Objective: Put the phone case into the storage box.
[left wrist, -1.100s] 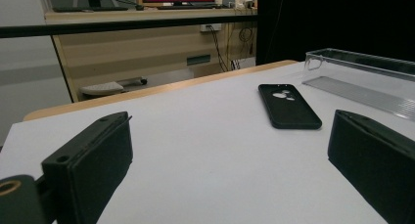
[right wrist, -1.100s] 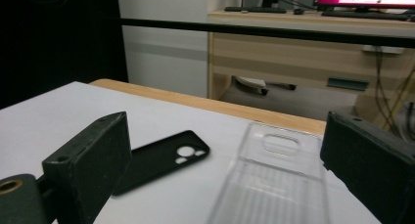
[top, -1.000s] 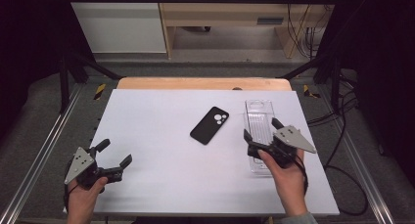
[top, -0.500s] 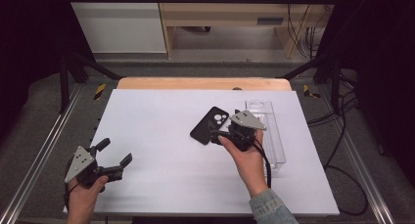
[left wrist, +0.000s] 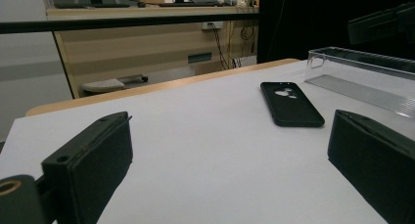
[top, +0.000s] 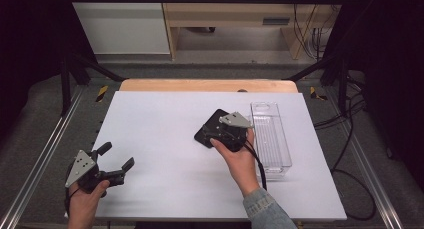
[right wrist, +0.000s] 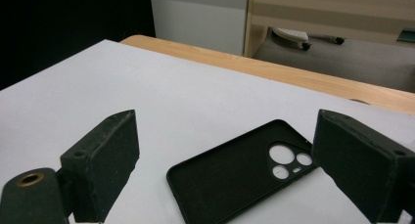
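So far nothing is gripped: the black phone case (top: pixel 212 126) lies flat on the white surface (top: pixel 165 124), a little right of centre in the high view, just left of the clear plastic tray (top: pixel 272 139), which stands empty. The right gripper (top: pixel 220 134) hovers right over the case's near end, and in the right gripper view its jaws stand spread wide, one on each side of the case (right wrist: pixel 240 177), with the inner face and camera cut-outs showing between them; whether either jaw touches the case I cannot tell. The left gripper (top: pixel 117 161) sits at the lower left of the high view, well apart from the case, its jaws released and holding nothing. By my judgement the work is at its start: the reach is made, while closing on the case, lifting it and likely setting it in the tray are all left to do.
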A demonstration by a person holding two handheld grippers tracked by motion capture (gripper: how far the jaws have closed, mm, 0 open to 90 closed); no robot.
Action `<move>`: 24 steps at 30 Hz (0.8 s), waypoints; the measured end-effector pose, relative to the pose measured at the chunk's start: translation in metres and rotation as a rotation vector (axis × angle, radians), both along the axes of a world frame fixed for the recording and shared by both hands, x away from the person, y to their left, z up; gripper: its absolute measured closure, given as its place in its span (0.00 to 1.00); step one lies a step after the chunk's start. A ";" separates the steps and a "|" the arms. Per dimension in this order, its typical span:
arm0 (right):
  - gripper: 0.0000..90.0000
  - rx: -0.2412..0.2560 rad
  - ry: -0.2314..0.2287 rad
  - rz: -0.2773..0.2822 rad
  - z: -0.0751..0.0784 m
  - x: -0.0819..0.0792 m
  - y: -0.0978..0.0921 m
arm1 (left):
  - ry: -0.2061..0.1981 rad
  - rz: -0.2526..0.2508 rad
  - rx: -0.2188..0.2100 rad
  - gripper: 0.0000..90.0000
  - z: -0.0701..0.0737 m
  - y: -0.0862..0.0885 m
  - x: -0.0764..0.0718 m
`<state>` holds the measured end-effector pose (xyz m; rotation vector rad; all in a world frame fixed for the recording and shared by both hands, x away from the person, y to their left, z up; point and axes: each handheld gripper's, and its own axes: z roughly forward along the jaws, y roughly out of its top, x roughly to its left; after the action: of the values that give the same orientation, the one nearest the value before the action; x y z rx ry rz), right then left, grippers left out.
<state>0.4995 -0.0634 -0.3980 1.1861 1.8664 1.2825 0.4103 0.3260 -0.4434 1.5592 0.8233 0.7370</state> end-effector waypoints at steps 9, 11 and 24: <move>0.15 -0.030 0.063 -0.004 -0.016 0.013 0.010 | 0.002 -0.011 0.013 0.03 0.001 -0.006 0.003; 0.19 -0.037 0.077 -0.004 -0.019 0.016 0.011 | 0.004 -0.014 0.017 0.03 0.000 -0.007 0.003; 0.28 -0.063 0.148 0.035 -0.034 0.020 0.024 | 0.009 -0.014 0.019 0.03 0.000 -0.006 0.003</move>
<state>0.5197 -0.0389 -0.4321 1.2498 2.0255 1.1737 0.4135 0.3198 -0.4439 1.5848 0.8127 0.7299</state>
